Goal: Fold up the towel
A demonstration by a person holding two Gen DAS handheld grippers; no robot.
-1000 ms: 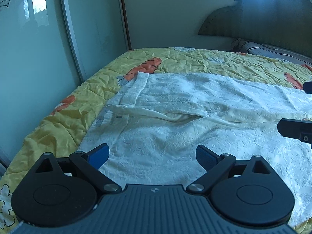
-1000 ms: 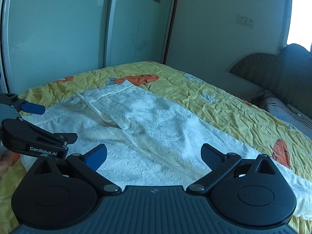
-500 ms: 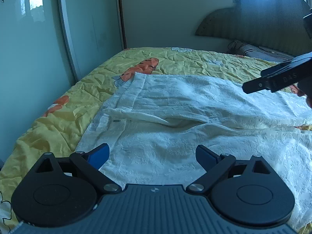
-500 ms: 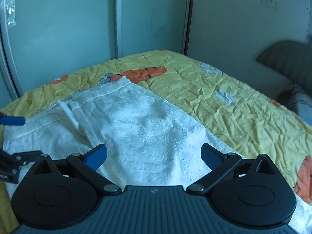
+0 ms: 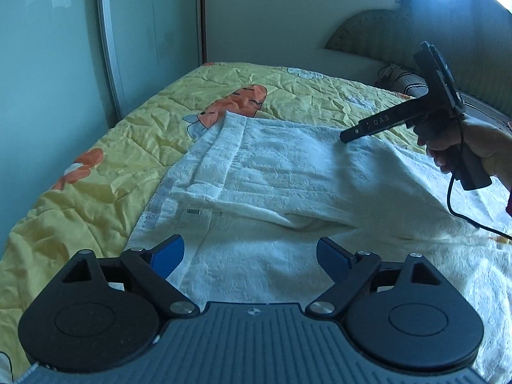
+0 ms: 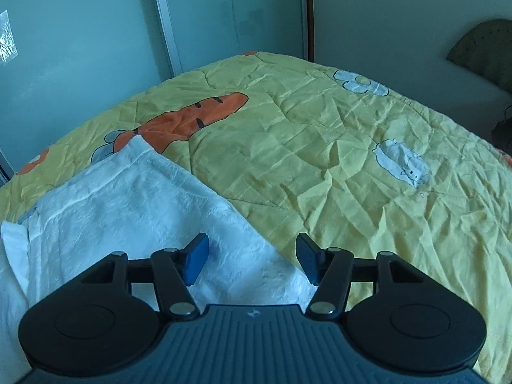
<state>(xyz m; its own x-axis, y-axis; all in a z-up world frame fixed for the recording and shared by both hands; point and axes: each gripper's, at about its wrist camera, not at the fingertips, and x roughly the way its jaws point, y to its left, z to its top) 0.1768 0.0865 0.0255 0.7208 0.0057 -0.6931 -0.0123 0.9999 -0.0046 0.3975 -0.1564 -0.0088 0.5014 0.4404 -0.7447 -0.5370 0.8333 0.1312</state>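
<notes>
A white textured towel (image 5: 288, 172) lies spread over the yellow bedspread, its far half folded loosely back toward me with a raised crease across the middle. My left gripper (image 5: 251, 254) hovers open over the towel's near left part, holding nothing. My right gripper (image 6: 251, 260) is open too, above the towel's far long edge (image 6: 243, 224), its jaws somewhat narrowed and empty. In the left wrist view the right gripper's body (image 5: 425, 108) shows at the right, held in a hand (image 5: 480, 147). The towel's far left corner (image 6: 137, 142) rests on an orange carrot print.
The yellow quilted bedspread (image 6: 320, 147) with carrot and white animal prints covers the bed. Sliding glass wardrobe doors (image 5: 64, 64) stand close on the left. A dark headboard (image 5: 448, 32) and a pillow (image 5: 403, 80) are at the far right. A cable (image 5: 460, 214) hangs from the right gripper.
My right gripper has swung up and forward over the towel to its far edge, and its jaws have narrowed. My left gripper has crept slightly forward, staying open.
</notes>
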